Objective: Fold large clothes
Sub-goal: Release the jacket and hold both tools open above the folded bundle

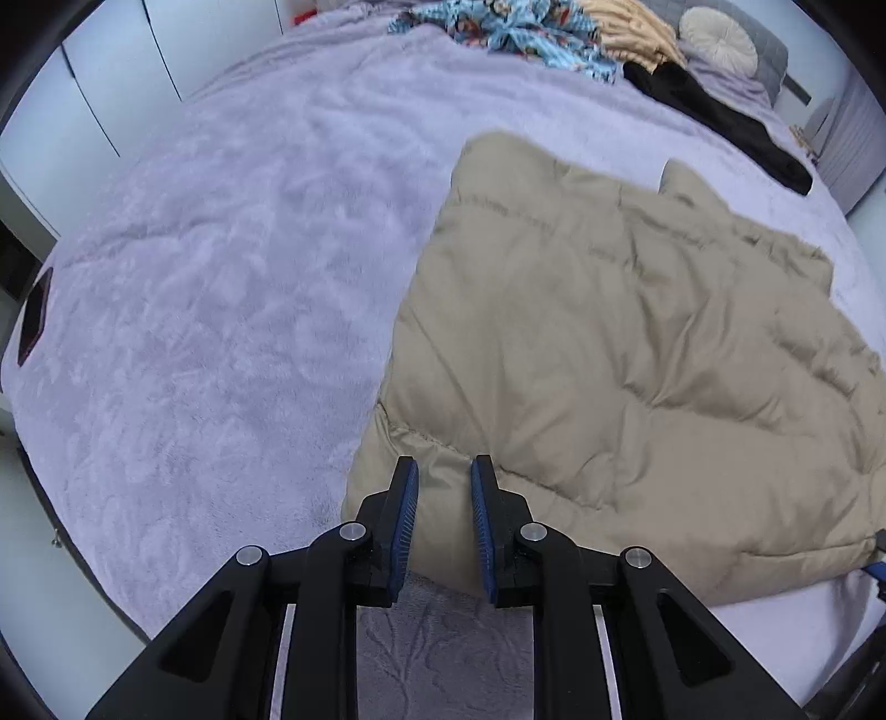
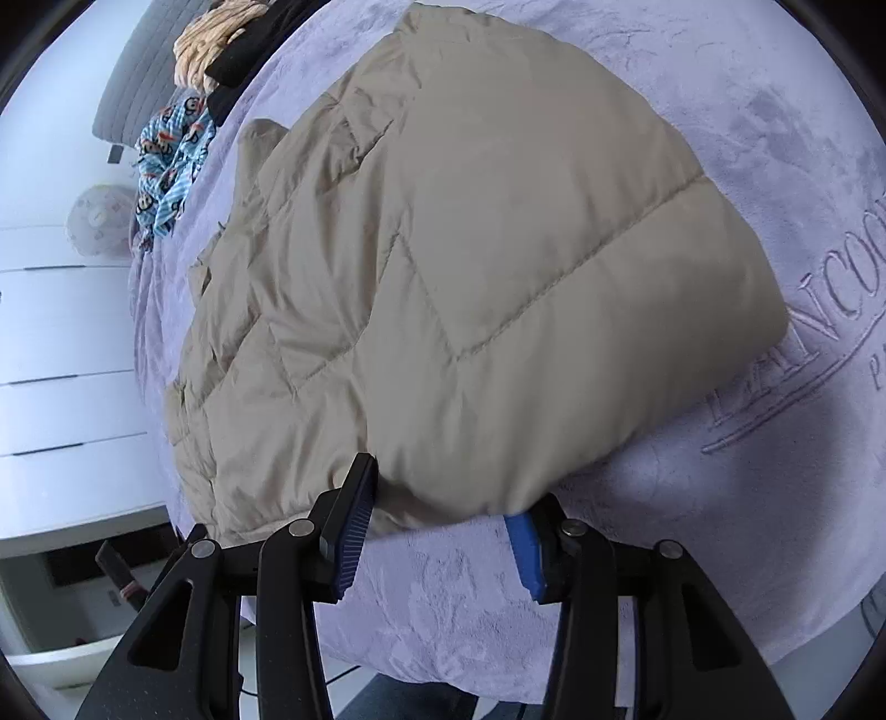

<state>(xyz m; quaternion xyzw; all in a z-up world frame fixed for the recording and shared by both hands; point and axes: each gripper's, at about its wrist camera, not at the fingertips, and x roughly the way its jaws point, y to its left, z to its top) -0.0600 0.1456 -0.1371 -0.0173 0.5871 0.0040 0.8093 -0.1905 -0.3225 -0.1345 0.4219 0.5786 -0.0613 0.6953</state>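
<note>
On bed [image 1: 221,249] | beige jacket [image 1: 637,343] folded | both jaws open

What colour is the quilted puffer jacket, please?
Plain beige quilted puffer jacket, with stitched seams, seen best in the right wrist view.

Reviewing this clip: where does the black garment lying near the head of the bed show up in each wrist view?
Left wrist: the black garment lies at upper right, beyond the beige puffer jacket.
Right wrist: the black garment sits at upper left, partly cut by the frame edge.
Shared landmark: the blue cartoon-print cloth lies beside it in both.
</note>
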